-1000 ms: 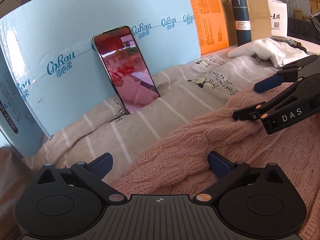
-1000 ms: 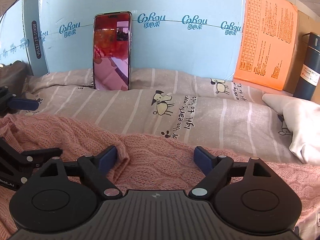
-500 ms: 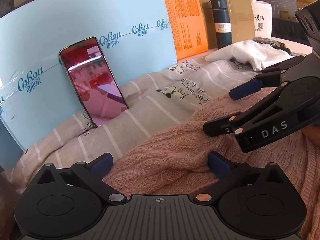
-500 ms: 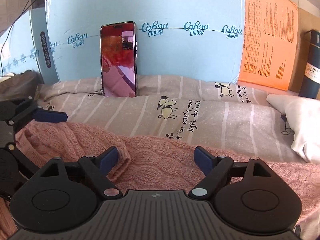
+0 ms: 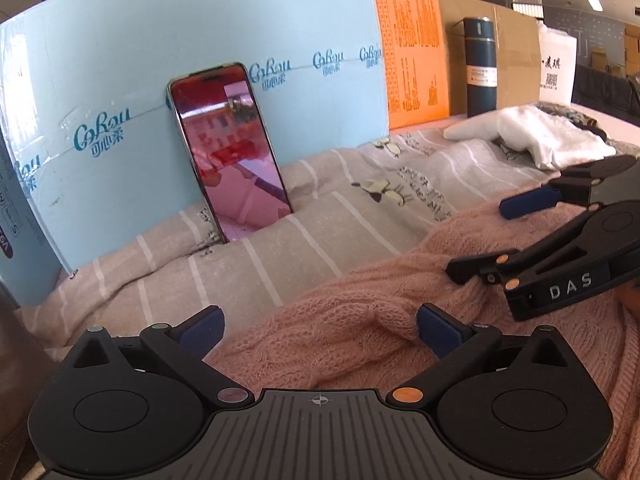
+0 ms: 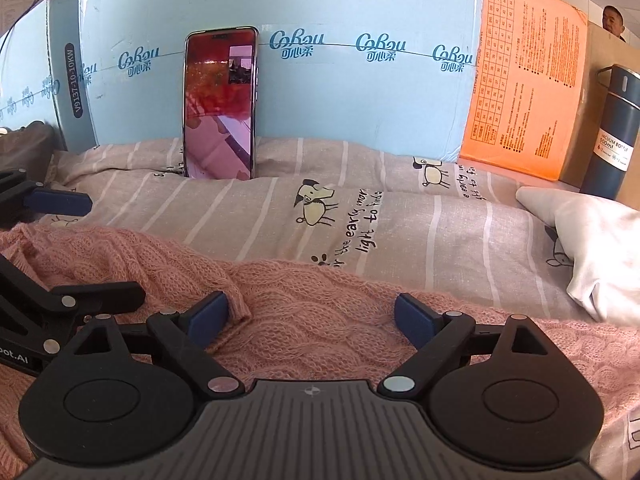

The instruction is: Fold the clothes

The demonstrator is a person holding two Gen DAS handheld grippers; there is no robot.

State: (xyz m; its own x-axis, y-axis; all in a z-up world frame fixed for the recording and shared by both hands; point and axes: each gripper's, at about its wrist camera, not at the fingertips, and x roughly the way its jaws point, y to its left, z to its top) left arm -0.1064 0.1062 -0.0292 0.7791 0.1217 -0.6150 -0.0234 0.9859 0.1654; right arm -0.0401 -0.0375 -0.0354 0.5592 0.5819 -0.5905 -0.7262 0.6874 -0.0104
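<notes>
A pink cable-knit sweater (image 5: 344,332) (image 6: 312,300) lies bunched on a striped grey bed cover (image 5: 304,240) (image 6: 400,232). My left gripper (image 5: 320,328) is open over the sweater's edge, its blue pads wide apart with knit lying between them. My right gripper (image 6: 310,316) hovers just over a fold of the sweater, its jaws opening and the pads not pressing the knit. Each gripper shows in the other's view: the right gripper (image 5: 500,236) at the right edge, the left gripper (image 6: 76,248) at the left edge, both low over the sweater.
A phone (image 5: 228,152) (image 6: 220,104) leans on a light blue carton (image 5: 200,60) behind the bed cover. An orange box (image 6: 520,80), a dark blue vacuum bottle (image 5: 480,68) and a white garment (image 5: 540,136) (image 6: 592,240) lie to the right. A person's head shows behind the boxes.
The right gripper's jaws have spread slightly wider over the sweater fold. The left view swung a little left and back. The sweater lies much as before.
</notes>
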